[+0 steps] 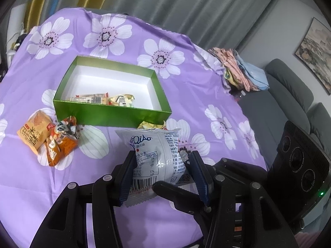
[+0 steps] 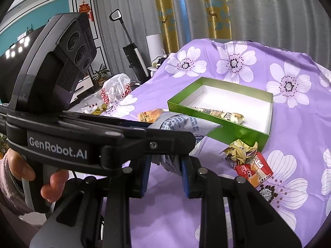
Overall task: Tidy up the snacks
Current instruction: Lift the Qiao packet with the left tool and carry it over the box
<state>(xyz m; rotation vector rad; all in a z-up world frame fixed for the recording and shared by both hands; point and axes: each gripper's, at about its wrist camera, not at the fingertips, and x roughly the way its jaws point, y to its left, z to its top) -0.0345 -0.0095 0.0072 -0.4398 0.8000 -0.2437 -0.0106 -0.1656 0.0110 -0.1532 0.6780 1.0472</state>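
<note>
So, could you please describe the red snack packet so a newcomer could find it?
Start at the green box on the purple flowered cloth. Beside its near corner lies a crumpled gold wrapper; the red packet sits against it, flat, the only red one.

Left gripper's body hiding most of white snack packet in right wrist view; green box's near wall masking lower parts of two packets inside (print too small to read); yellow wrapper peeking behind white packet.
</note>
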